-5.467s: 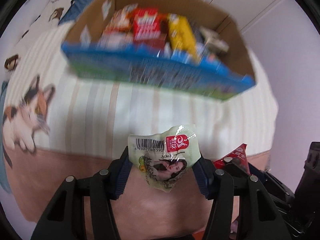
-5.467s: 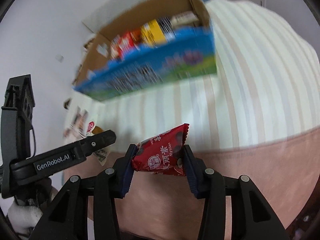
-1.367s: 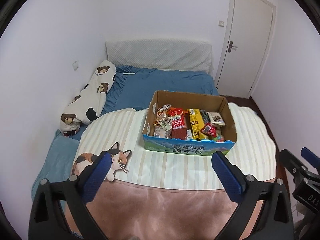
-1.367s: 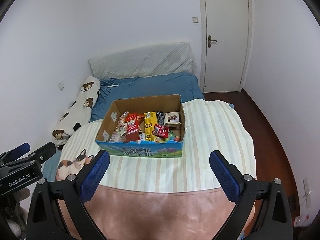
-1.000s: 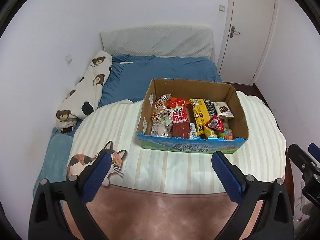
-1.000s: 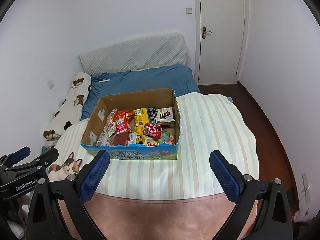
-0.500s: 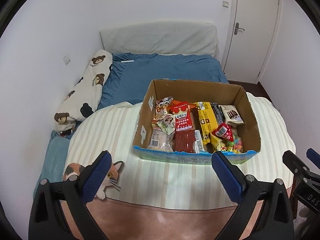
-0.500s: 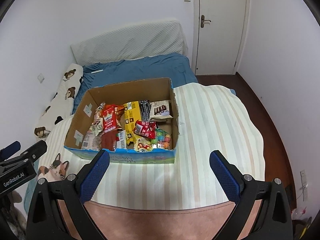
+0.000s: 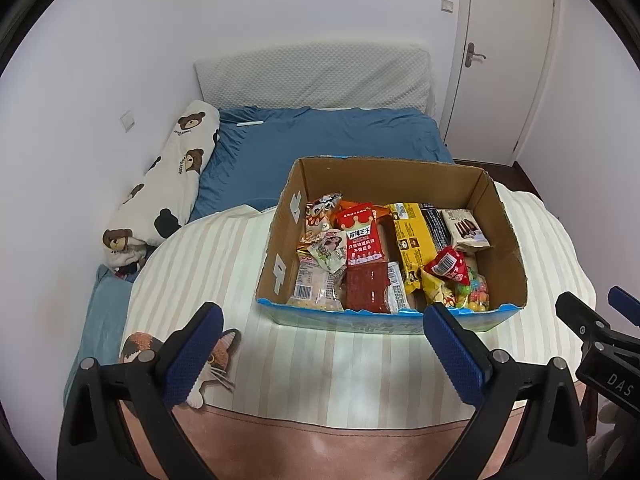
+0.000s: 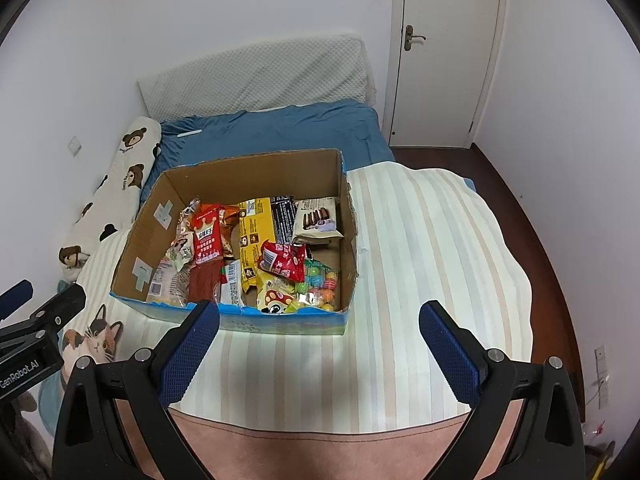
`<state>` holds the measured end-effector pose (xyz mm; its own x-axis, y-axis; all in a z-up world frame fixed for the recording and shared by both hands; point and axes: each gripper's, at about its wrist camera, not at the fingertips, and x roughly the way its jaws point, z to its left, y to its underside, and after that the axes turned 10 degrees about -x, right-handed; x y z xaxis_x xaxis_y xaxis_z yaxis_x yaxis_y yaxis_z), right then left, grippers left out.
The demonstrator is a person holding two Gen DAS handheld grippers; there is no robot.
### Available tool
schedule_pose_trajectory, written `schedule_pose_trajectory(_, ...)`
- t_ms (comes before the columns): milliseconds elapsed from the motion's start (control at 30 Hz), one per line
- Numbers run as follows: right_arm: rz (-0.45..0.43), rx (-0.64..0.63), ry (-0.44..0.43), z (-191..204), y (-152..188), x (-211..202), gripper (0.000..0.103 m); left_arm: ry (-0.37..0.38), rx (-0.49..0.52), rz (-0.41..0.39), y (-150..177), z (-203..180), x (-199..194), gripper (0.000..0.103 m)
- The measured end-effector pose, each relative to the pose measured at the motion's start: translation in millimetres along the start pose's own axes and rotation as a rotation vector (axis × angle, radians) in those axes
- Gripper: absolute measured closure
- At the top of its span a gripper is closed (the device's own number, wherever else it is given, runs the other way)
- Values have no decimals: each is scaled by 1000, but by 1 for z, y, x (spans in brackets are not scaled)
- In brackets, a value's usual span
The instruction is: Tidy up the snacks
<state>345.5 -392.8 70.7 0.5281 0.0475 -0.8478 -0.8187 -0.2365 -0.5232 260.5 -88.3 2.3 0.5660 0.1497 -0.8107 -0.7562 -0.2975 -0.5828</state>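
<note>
- Left wrist view: the cardboard box (image 9: 390, 184) stands on the striped cloth (image 9: 224, 272). Inside lie snack packets: a red packet (image 9: 362, 236), a yellow packet (image 9: 412, 240), a small red bag (image 9: 448, 266).
- The left tongs (image 9: 324, 356) are spread wide and hold nothing; the box is just ahead of them.
- Right wrist view: the same box (image 10: 256, 174) holds a biscuit packet (image 10: 318, 220) and colourful candy (image 10: 320, 282).
- The right tongs (image 10: 320, 354) are released and empty, near the box's front right corner.
</note>
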Motion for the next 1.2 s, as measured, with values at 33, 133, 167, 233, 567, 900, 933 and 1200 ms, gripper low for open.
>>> schedule_pose_trajectory(33,2,-2,0,0,0,1,1,1,1,0,0,0,1,0)
schedule_pose_trajectory(133,5,-1,4,1,2,0,1,5,3,2,0,0,3,0)
schedule_pose_trajectory(167,5,-2,6,1,3,0,1,6,4,2,-1,0,4,0)
schedule_pose_trajectory(233,6,-2,5,1,2,0,1,9,6,2,-1,0,5,0)
schedule_pose_trajectory(567,4,-3,4,1,2,1,1,24,13,2,0,-3,5,0)
schedule_pose_trajectory(900,0,4,8,2,3,-2,1,24,18,-6,0,-3,3,0)
schedule_pose_trajectory(933,-1,5,8,2,3,-3,1,24,18,-6,0,-3,3,0)
schedule_pose_trajectory(1200,-12,-1,12,3,1,-9,1,25,21,-6,1,-3,1,0)
